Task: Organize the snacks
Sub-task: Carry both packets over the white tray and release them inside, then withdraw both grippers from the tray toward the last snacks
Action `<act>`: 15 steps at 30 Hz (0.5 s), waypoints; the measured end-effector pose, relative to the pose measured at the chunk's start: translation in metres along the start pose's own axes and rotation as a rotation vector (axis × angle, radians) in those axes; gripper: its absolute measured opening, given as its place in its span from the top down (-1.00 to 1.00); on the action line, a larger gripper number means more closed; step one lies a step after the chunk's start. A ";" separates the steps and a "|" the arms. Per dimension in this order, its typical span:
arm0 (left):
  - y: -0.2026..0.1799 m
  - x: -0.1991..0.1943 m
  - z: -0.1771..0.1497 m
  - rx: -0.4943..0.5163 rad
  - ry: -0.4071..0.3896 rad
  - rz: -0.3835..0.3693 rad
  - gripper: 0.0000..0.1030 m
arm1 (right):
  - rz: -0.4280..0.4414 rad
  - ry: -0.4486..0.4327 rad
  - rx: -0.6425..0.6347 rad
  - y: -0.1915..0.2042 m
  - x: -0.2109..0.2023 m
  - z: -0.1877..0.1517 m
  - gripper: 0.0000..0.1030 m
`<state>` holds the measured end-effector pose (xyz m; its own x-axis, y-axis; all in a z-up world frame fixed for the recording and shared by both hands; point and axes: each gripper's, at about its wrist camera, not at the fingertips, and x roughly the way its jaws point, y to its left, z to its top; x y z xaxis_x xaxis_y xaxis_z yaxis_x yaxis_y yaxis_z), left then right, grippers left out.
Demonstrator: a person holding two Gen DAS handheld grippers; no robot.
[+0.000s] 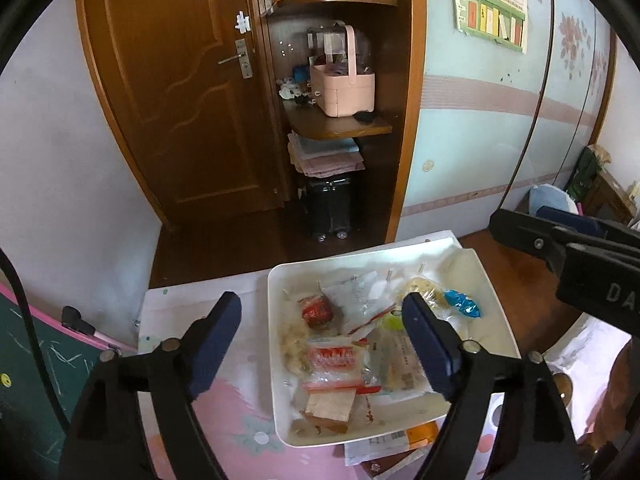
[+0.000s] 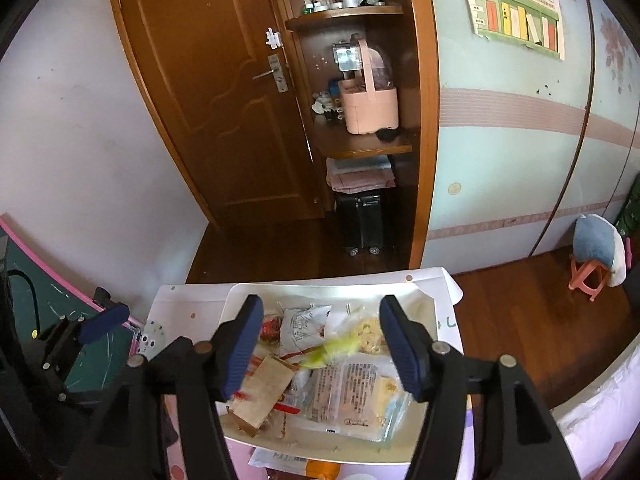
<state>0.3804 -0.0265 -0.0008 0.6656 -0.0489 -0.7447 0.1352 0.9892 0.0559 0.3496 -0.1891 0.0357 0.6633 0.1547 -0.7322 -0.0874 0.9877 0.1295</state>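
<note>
A white square tray (image 1: 276, 344) on a pink flowered table holds several wrapped snacks: a red round one (image 1: 317, 311), a red-striped packet (image 1: 334, 358), a blue candy (image 1: 464, 303) and a brown packet (image 1: 330, 405). My left gripper (image 1: 320, 344) is open and empty, above the tray's left part. My right gripper (image 2: 318, 346) is open and empty over the same tray (image 2: 236, 300), above a yellow-green candy (image 2: 332, 350) and a clear printed packet (image 2: 348, 392). The right gripper also shows in the left wrist view (image 1: 560, 240), at the right edge.
Papers and an orange packet (image 1: 416, 436) stick out under the tray's near edge. A green chalkboard with a pink rim (image 1: 44, 364) stands to the left. Behind are a wooden door (image 1: 176, 80), shelves with a pink basket (image 1: 342, 86), a black suitcase (image 1: 328, 208) and a pink stool (image 2: 592, 276).
</note>
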 end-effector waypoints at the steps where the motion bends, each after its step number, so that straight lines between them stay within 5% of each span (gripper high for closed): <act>1: -0.001 0.001 -0.001 0.002 0.003 0.001 -0.63 | -0.001 -0.001 -0.002 0.000 -0.001 -0.001 -0.27; 15: -0.004 -0.007 -0.009 0.006 0.008 -0.008 -0.67 | 0.018 0.006 -0.004 0.000 -0.012 -0.013 -0.27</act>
<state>0.3688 -0.0286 -0.0019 0.6587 -0.0555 -0.7503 0.1447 0.9880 0.0540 0.3322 -0.1903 0.0357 0.6569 0.1728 -0.7339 -0.1025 0.9848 0.1402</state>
